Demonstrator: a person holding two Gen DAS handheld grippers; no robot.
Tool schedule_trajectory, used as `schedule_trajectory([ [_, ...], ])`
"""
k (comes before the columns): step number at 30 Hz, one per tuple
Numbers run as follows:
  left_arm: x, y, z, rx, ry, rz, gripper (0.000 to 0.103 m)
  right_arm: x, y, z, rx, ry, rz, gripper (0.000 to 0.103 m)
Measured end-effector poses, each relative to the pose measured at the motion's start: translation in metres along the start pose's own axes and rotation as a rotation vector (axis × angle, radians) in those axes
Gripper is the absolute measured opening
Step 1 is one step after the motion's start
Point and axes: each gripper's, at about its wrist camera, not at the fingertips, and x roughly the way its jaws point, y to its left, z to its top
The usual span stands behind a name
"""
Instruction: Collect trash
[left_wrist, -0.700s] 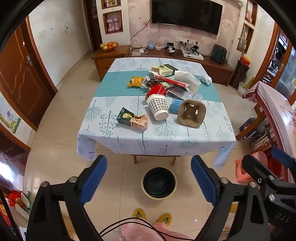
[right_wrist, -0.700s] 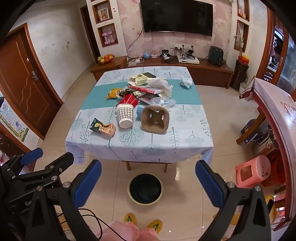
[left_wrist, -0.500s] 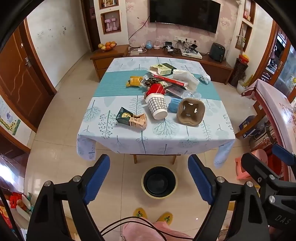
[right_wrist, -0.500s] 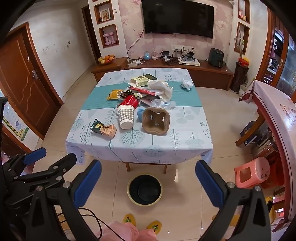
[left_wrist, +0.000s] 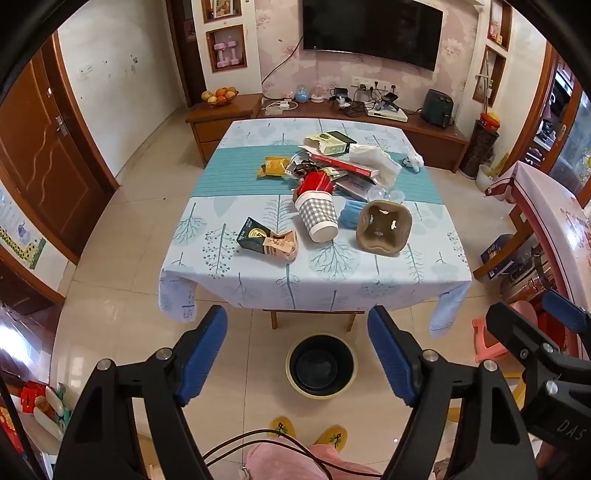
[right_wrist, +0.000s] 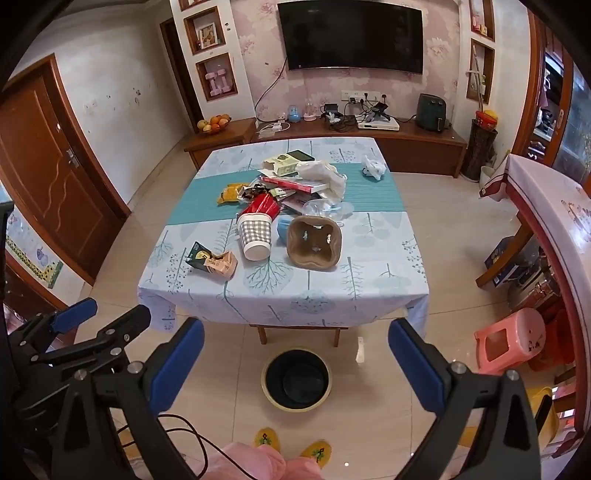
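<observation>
Nothing has been picked up yet. Both tools are held back from the desk (left_wrist: 317, 284), angled down, nothing between the pads. The left tool (left_wrist: 297, 354) is spread fairly wide, and the right tool (right_wrist: 295, 363) is spread as wide as it looks able to go.

The trash is piled on the desk's middle and far half, well apart from both tools. Nearest the front edge: a crumpled snack wrapper (left_wrist: 267, 240) on the left, a checked paper cup (left_wrist: 319, 218) lying on its side in the middle, and a brown pulp cup tray (left_wrist: 382, 227) on the right. Behind those a red packet (left_wrist: 314, 182), a yellow wrapper (left_wrist: 275, 166), some white crumpled paper or plastic (left_wrist: 376, 162) and a couple of small boxes (left_wrist: 328, 142) are stacked. A black bin with a yellow rim (left_wrist: 321, 365) is parked on the floor just in front of the desk, right between the left tool's fingers in that view.

Handling guesses:
- The cup is probably light and easily crushed, so it should be pinched gently across the body near the rim.
- The pulp tray looks stiffer and can likely be taken by one edge wall.
- The wrappers will be floppy and slippery, so they're best grabbed at a bunched-up fold.
- Everything looks light, so drops into the bin shouldn't be a problem.
</observation>
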Motion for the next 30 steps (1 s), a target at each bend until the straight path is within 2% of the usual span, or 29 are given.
schedule_trajectory([
  [30, -0.005, -0.012, -0.004, -0.012, -0.001, -0.020, 0.077, -0.003, -0.014, -0.004, 0.003, -0.021, 0.038, 0.097],
])
